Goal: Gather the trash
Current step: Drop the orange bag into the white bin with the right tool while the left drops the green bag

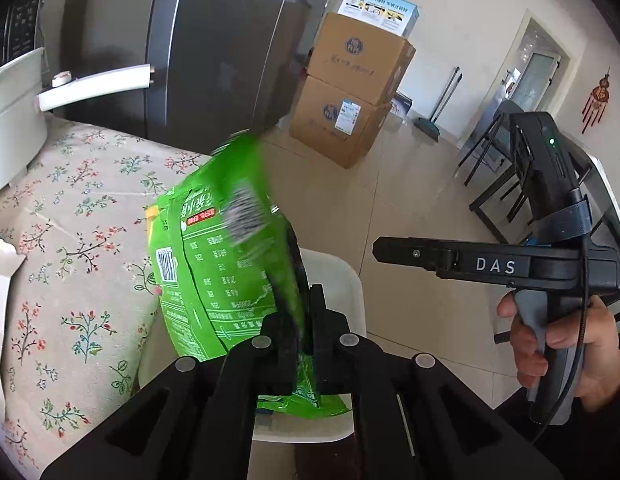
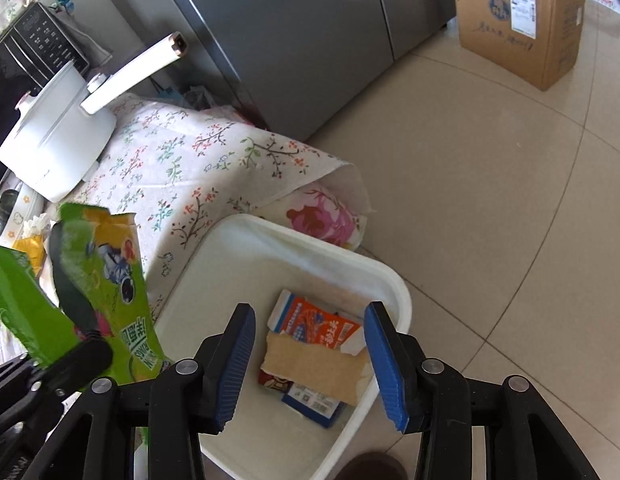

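Observation:
A green snack bag [image 1: 217, 248] stands upright and blurred, pinched at its lower edge by my left gripper [image 1: 307, 292], which is shut on it. It hangs over the near-left edge of a white bin [image 1: 342, 280] on the floor. My right gripper [image 1: 384, 250] shows side-on at the right, held by a hand [image 1: 566, 344]. In the right wrist view my right gripper [image 2: 310, 307] is open above the bin [image 2: 293, 232], its blue pads [image 2: 237, 360] apart with nothing between them. Inside the bin lie an orange-and-white carton [image 2: 314, 328] and torn cardboard [image 2: 310, 364]. The bag [image 2: 105, 280] is at the left.
A table with a floral cloth [image 1: 77, 240] stands beside the bin, bearing a white pot [image 2: 57, 140] with a long handle. Behind it is a grey fridge [image 2: 289, 40]. Stacked cardboard boxes [image 1: 350, 92], a broom [image 1: 442, 100] and dark chairs [image 1: 498, 172] stand on the tiled floor.

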### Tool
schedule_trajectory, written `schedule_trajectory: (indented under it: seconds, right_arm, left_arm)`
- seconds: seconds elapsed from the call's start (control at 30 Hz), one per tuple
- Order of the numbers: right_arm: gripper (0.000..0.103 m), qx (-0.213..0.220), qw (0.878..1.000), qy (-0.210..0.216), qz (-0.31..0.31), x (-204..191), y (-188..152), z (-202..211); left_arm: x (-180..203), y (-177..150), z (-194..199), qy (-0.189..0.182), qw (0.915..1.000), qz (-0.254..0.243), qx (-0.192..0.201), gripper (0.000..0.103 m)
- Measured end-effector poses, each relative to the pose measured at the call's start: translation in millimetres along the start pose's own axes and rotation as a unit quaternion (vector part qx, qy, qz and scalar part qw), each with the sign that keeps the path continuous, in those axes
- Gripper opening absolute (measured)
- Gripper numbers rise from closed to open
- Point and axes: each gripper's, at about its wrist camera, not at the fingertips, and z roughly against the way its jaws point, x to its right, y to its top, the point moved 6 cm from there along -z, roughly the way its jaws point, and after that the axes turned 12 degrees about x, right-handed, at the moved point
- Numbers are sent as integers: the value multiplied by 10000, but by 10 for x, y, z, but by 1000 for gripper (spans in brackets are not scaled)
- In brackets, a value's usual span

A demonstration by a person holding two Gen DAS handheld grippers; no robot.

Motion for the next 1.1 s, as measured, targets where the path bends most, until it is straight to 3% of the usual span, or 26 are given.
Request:
schedule_trajectory:
  seconds: [0.17, 0.23, 0.27, 0.53, 0.77, 1.1]
  right_arm:
    - [60, 38, 10000, -15, 72, -1, 16, 19]
    - [62, 73, 9999, -27, 72, -1, 27, 35]
    - [63, 87, 9999, -31, 68, 2, 36, 39]
    - [67, 187, 9998, -52, -61, 26, 80, 94]
    - [68, 220, 9996, -85, -124, 50, 95, 115]
    - [68, 303, 9991, -122, -272, 155, 133, 167]
  left_arm:
    - [-47, -35, 47, 213, 9994, -260, -70, 39]
    - [-86, -35, 96, 366, 9988, -339, -24, 63]
    - [-113, -34, 122, 395, 9987, -334, 10, 65]
    - [-234, -15, 273, 14, 9998, 158, 104, 74]
    - [-228, 20, 195, -330, 9976, 598, 92, 75]
    - [129, 260, 228, -723, 9966, 302, 270, 75]
